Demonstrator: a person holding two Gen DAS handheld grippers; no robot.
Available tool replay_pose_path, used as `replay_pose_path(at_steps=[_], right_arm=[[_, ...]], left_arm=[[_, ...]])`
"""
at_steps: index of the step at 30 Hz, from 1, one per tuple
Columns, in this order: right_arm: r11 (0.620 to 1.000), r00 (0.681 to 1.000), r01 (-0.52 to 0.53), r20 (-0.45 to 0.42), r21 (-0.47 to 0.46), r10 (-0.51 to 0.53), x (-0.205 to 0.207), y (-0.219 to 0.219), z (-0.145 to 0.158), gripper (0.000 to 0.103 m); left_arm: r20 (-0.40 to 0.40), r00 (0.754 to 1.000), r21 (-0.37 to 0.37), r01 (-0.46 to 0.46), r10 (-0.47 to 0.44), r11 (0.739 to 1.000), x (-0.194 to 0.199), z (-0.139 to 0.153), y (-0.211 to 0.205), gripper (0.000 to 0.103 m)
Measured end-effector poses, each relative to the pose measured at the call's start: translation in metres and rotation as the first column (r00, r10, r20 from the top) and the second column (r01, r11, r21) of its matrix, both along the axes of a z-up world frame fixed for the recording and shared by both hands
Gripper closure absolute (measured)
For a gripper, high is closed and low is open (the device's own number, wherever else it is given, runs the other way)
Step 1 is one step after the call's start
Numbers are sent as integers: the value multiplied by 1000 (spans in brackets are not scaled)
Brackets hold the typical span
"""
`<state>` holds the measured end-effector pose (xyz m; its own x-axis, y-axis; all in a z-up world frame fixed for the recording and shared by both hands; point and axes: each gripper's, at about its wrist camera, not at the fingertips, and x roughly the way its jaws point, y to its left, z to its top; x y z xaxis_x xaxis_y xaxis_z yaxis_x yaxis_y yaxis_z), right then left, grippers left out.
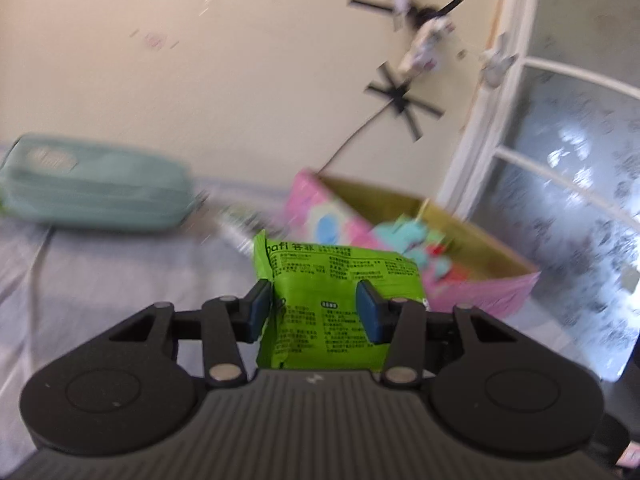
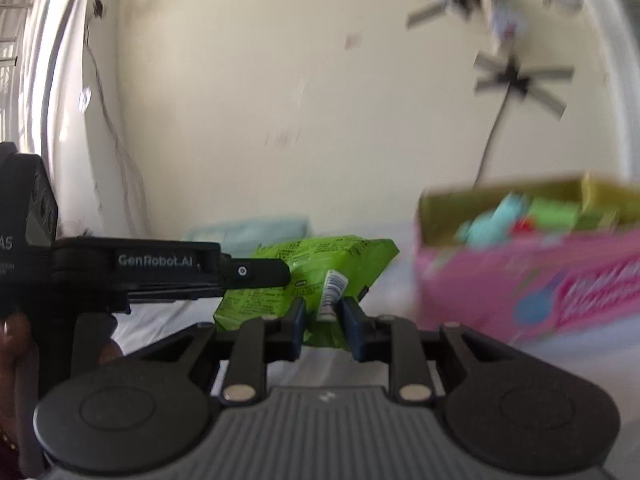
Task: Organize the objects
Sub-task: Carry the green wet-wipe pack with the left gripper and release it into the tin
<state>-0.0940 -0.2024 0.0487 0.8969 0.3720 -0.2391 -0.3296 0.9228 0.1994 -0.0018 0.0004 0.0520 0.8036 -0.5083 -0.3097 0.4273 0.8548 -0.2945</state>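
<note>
A green snack packet (image 1: 340,296) with black print is held in the air between both grippers. My left gripper (image 1: 316,304) is shut on its body, blue pads (image 1: 370,312) pressed against its sides. In the right wrist view my right gripper (image 2: 322,316) is shut on the packet's (image 2: 320,272) crimped end. The left gripper (image 2: 256,270) reaches in from the left there and holds the same packet. A pink cardboard box (image 1: 400,240) with an open top holds teal and red items; it stands to the right (image 2: 528,272).
A teal zip pouch (image 1: 92,184) lies on the pale bedsheet (image 1: 120,276) at the left, also seen far back (image 2: 248,232). A cream wall with taped cables (image 1: 400,96) is behind. A frosted window (image 1: 560,200) is at the right. A curtain (image 2: 52,80) hangs left.
</note>
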Motion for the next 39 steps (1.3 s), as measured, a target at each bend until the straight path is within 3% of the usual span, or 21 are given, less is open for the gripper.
replay_pose_path(at_steps=[4, 9, 25, 39], right_arm=[[991, 985, 131, 114, -12, -129, 2, -17, 15, 82], [973, 969, 227, 95, 37, -230, 27, -52, 21, 83], [958, 956, 287, 64, 5, -287, 94, -87, 12, 83], [921, 921, 388, 50, -23, -386, 117, -100, 3, 84]], left_arm=[[87, 995, 30, 49, -51, 998, 12, 19, -43, 54], [81, 993, 44, 80, -83, 996, 41, 23, -86, 54], [85, 996, 143, 12, -24, 990, 85, 28, -142, 54], [80, 997, 180, -6, -9, 984, 98, 21, -169, 54]])
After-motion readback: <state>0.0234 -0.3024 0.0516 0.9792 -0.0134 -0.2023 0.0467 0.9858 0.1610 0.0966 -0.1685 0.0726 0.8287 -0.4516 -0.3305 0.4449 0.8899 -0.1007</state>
